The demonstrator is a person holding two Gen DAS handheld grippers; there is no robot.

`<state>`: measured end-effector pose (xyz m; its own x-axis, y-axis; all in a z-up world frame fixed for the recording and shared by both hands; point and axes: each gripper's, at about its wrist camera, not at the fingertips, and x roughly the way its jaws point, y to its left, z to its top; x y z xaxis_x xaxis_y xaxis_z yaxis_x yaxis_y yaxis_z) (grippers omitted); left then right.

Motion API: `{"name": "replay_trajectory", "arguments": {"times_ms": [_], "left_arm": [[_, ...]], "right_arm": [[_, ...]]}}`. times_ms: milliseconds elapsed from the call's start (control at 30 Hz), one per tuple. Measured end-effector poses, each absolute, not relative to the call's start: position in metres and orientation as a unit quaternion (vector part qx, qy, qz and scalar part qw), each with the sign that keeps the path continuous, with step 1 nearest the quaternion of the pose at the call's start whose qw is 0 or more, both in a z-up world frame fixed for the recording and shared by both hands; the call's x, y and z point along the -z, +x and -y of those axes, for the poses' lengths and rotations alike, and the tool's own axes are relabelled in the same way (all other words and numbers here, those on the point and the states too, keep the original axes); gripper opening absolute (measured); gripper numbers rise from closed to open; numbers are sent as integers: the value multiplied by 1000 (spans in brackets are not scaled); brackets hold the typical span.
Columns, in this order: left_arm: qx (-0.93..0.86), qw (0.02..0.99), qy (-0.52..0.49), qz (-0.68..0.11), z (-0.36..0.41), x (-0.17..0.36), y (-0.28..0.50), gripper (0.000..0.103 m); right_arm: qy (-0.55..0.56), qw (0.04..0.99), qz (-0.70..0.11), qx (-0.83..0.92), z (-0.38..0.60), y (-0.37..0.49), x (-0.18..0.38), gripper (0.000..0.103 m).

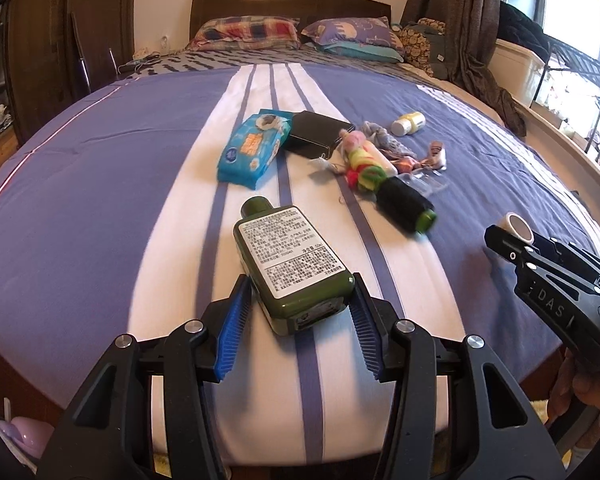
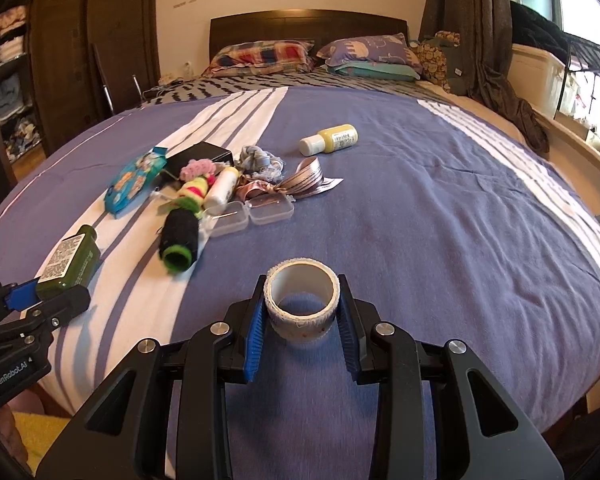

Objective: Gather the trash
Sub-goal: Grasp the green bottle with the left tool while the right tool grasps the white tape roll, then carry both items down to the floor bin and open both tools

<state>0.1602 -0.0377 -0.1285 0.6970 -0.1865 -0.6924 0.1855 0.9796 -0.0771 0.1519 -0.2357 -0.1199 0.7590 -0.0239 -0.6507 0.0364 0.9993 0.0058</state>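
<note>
- the left gripper is clamping the base of a dark green bottle, its blue-padded fingers pressing on both sides; the bottle is lying label up on the white stripe of the bed cover, cap pointing toward 12 o'clock.
- the right gripper is squeezing a roll of white tape between its fingers, the roll standing with its hole facing up, over the purple part of the cover.
- in the left wrist view the right gripper is showing at 3 o'clock of the bottle, well apart from it.
- at 12 o'clock of the bottle a blue wipes packet is lying, touching a black box on its 3 o'clock side.
- at 1 o'clock of the bottle a black thread spool with a green end is lying just beside a bundle of coloured hair ties.
- in the right wrist view two small clear plastic cases are sitting at 3 o'clock of the spool, with a striped ribbon just beyond them.
- a small yellow bottle with a white cap is lying apart from the pile, at 12 o'clock of the tape.
</note>
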Motion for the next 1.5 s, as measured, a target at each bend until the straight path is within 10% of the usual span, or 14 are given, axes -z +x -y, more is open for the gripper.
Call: {"name": "replay_trajectory", "arguments": {"times_ms": [733, 1500], "left_arm": [[121, 939, 19, -321, 32, 87, 22, 47], [127, 878, 36, -459, 33, 210, 1, 47]], "right_arm": [[-39, 954, -295, 43, 219, -4, 77, 33], [-8, 897, -440, -30, 202, -8, 195, 33]]}}
